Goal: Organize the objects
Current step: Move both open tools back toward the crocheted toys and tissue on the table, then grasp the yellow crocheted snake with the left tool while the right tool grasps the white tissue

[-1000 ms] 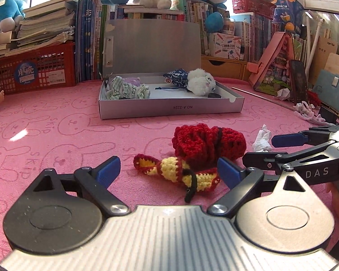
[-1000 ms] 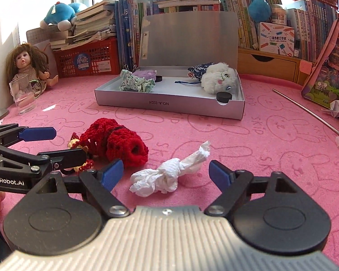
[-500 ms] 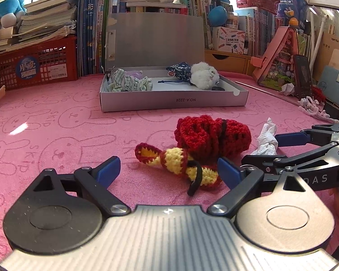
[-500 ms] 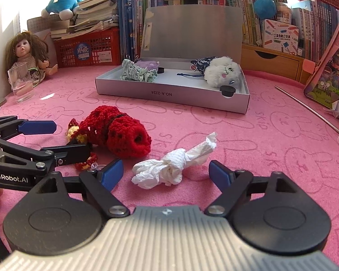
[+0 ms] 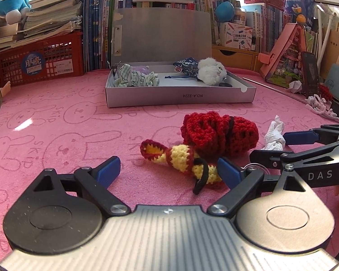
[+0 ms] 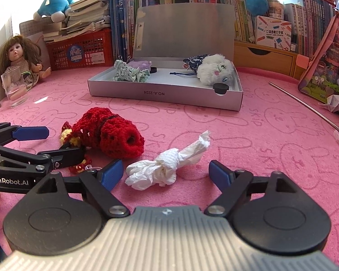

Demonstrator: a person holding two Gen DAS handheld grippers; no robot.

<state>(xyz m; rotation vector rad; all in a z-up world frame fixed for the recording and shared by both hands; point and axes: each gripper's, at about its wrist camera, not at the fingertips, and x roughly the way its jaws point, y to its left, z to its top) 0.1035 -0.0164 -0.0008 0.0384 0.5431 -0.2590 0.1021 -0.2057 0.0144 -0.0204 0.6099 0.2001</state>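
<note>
A red crochet toy with a yellow-and-red tail lies on the pink cloth. My left gripper is open, its fingers on either side of the tail. A crumpled white tissue lies right of the toy. My right gripper is open with the tissue between its fingers. The toy also shows in the right wrist view, the tissue in the left wrist view. An open grey box stands behind them, holding a striped cloth, a blue pouch and a white plush.
A doll and a glass stand at the far left. A red basket, books and plush toys line the back. A thin metal rod and a pink toy house are at the right.
Both grippers have moved forward and lower. The crochet tail now sits between the left fingers and the tissue between the right fingers. Both stay open.
</note>
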